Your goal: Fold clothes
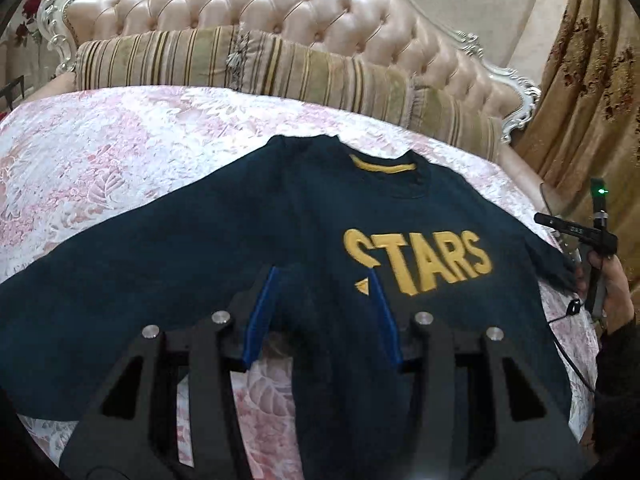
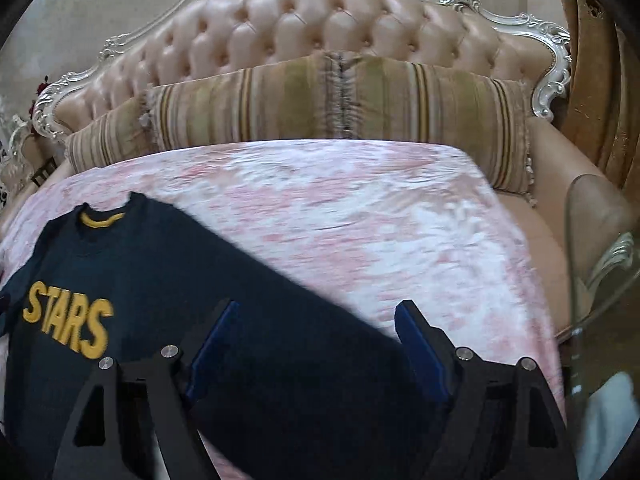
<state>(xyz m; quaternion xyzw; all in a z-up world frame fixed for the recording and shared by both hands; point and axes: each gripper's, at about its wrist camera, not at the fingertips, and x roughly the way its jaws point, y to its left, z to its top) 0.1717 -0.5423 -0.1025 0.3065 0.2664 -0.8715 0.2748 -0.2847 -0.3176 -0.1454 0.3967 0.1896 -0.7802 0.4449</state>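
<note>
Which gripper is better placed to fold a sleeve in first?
Probably right: the right gripper is open directly over a sleeve. The left gripper hangs over the sweater body beside STARS, away from its sleeve.

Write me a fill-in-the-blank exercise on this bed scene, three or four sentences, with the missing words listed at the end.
1. The yellow word on the navy sweater reads ____.
2. The sweater lies spread on a pink and white floral ____.
3. Behind the striped pillow stands a tufted ____.
4. The right gripper has its blue pads apart, so it is ____.

Missing words: STARS; bedspread; headboard; open
</note>
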